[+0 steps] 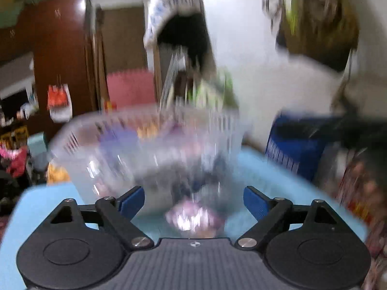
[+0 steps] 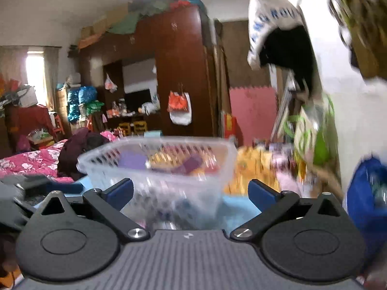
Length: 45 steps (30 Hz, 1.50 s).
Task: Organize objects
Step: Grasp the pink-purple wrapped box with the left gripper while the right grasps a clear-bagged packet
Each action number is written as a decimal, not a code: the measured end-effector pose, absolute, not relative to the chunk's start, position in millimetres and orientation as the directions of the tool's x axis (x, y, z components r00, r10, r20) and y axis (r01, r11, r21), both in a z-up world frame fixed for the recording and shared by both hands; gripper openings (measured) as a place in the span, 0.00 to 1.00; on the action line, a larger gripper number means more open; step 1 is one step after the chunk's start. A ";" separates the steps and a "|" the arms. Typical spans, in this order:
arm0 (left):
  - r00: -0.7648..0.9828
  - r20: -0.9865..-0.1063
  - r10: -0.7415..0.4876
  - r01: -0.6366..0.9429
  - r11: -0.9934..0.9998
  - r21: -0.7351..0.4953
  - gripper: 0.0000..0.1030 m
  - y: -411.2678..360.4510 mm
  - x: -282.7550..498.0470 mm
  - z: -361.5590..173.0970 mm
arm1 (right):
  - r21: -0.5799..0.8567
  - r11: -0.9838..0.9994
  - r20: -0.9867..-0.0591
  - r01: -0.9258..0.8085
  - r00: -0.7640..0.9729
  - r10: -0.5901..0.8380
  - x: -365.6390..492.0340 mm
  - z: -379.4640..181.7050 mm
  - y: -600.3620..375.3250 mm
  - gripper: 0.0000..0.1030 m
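Note:
A clear plastic basket (image 1: pixel 135 154) with slotted sides stands on a light blue surface (image 1: pixel 285 186) and holds purple and yellow packets. A shiny purple packet (image 1: pixel 193 217) lies on the blue surface in front of it, between my left gripper's fingers. My left gripper (image 1: pixel 193 199) is open and empty, close to the basket. In the right wrist view the same basket (image 2: pixel 169 169) sits just ahead. My right gripper (image 2: pixel 191 193) is open and empty. Both views are blurred by motion.
A blue container (image 1: pixel 295 149) stands right of the basket, by a white wall. It shows in the right wrist view (image 2: pixel 367 193) too. Yellow and pink packets (image 2: pixel 261 169) are heaped behind the basket. A brown wardrobe (image 2: pixel 179 72) and a pink bed (image 2: pixel 29 162) lie further off.

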<state>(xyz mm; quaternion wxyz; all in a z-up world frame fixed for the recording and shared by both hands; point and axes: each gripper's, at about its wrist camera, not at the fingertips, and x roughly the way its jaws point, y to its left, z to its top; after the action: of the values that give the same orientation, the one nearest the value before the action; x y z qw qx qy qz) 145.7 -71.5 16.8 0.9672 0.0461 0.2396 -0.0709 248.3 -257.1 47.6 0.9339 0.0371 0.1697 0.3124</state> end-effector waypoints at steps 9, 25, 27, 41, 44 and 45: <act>0.795 -0.598 -0.105 0.076 0.994 -0.073 0.88 -60.0 204.9 -26.5 | 0.312 0.803 -0.344 -0.508 0.727 0.594 277.4 17.3 -267.1 1.00; 0.837 -0.541 -0.087 -0.001 0.987 -0.160 0.77 19.7 142.5 -29.2 | 0.239 0.811 -0.543 -0.534 0.619 0.567 288.3 -26.3 -175.5 1.00; 0.837 -0.538 -0.104 -0.001 0.981 -0.192 0.77 27.8 142.9 -30.6 | 0.238 0.814 -0.557 -0.530 0.612 0.561 292.7 -26.8 -171.5 0.96; 0.855 -0.505 -0.121 0.039 0.985 -0.169 0.77 20.7 139.7 -31.1 | 0.187 0.820 -0.548 -0.541 0.635 0.544 276.1 -24.1 -180.3 0.59; 0.858 -0.498 -0.125 0.043 0.984 -0.173 0.77 21.0 139.0 -30.3 | 0.182 0.816 -0.531 -0.549 0.643 0.551 268.5 -21.1 -181.5 0.58; 0.860 -0.495 -0.126 0.045 0.984 -0.172 0.77 20.5 138.6 -30.4 | 0.182 0.812 -0.524 -0.554 0.644 0.557 265.3 -20.9 -183.8 0.58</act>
<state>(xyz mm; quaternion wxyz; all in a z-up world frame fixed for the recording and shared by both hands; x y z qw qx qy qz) 138.6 20.5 -30.4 0.9611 -0.0774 0.2613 -0.0442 265.3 -183.8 -20.9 0.9068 0.0026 0.2898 0.3062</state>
